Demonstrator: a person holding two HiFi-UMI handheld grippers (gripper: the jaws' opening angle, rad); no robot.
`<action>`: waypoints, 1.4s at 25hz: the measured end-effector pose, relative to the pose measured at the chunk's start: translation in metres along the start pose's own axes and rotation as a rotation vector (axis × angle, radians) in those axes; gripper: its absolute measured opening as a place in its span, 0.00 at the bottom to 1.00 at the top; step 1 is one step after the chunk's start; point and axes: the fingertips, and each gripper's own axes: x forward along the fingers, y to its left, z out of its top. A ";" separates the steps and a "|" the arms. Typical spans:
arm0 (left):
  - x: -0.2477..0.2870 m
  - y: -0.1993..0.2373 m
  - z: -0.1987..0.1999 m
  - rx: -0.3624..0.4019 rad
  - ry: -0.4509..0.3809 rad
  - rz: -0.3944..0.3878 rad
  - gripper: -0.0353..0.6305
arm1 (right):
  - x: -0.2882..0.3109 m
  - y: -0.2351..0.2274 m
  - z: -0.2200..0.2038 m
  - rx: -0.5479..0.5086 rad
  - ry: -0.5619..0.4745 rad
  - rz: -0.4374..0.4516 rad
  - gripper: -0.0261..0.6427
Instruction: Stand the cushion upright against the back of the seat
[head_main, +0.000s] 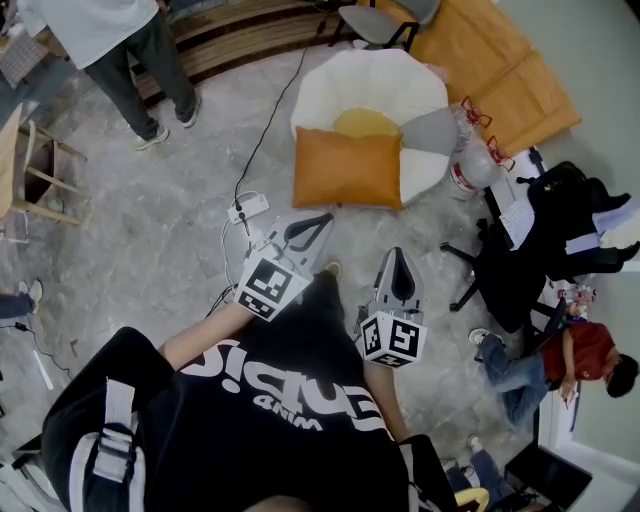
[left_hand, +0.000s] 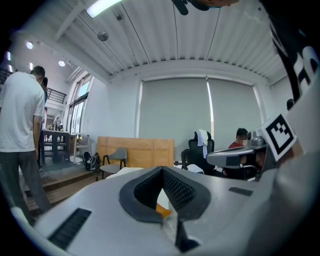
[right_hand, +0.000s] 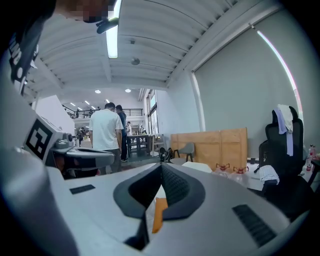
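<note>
An orange cushion leans against the front of a white petal-shaped floor seat, whose middle holds a yellow pad. My left gripper hovers just short of the cushion's lower left edge, shut with nothing between its jaws. My right gripper hangs lower and to the right, also shut and empty. In the left gripper view a sliver of the orange cushion shows through the gap behind the jaws; the right gripper view shows the cushion the same way.
A power strip with a black cable lies on the floor left of the grippers. A black office chair stands right, two water jugs beside the seat. A person in a white shirt stands upper left; another sits lower right.
</note>
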 end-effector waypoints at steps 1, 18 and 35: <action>0.003 0.002 0.000 -0.002 0.001 0.000 0.06 | 0.003 -0.002 0.000 0.004 -0.002 -0.005 0.07; 0.104 0.013 0.012 0.001 0.035 -0.046 0.06 | 0.068 -0.068 0.003 0.055 0.020 -0.012 0.07; 0.218 0.020 0.034 0.004 0.044 0.017 0.06 | 0.145 -0.162 0.025 0.065 0.005 0.055 0.07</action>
